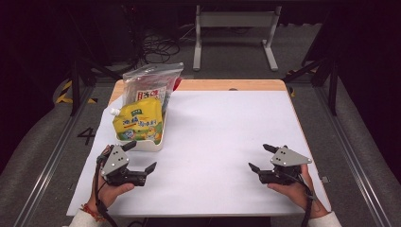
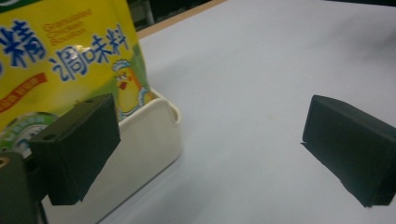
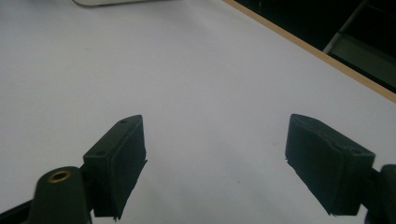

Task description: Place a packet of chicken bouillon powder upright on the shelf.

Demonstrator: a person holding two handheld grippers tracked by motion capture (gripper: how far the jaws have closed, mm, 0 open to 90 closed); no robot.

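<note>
Table: one, white top with a wooden edge showing along the far side and the right side.

Tray: one, cream-white, shallow, with rounded corners, standing at the near left of the table; its near corner shows in the left gripper view.

Yellow pouch: one, leaning upright in the tray, a white spout at its upper left corner. Print readable in the left gripper view: blue Chinese characters, small English lettering "Granulated Chicken Bouillon", a cartoon chicken in a chef's hat, and a green round emblem low on the front.

Clear bag: one, transparent plastic, standing behind the yellow pouch at the far end of the tray, holding packets with red and white labels; the writing on them is too small to read.

Left gripper: one, held in the person's left hand just in front of the tray's near end, grey three-cornered plate on top. Fingers spread wide, nothing between them; one finger lies close against the near side of the tray, the other is over bare table.

Right gripper: one, held in the right hand at the near right of the table, well apart from the tray. Fingers spread wide, nothing between them, bare white table beyond.

Black numeral "4": one, marked on the floor left of the table.
</note>
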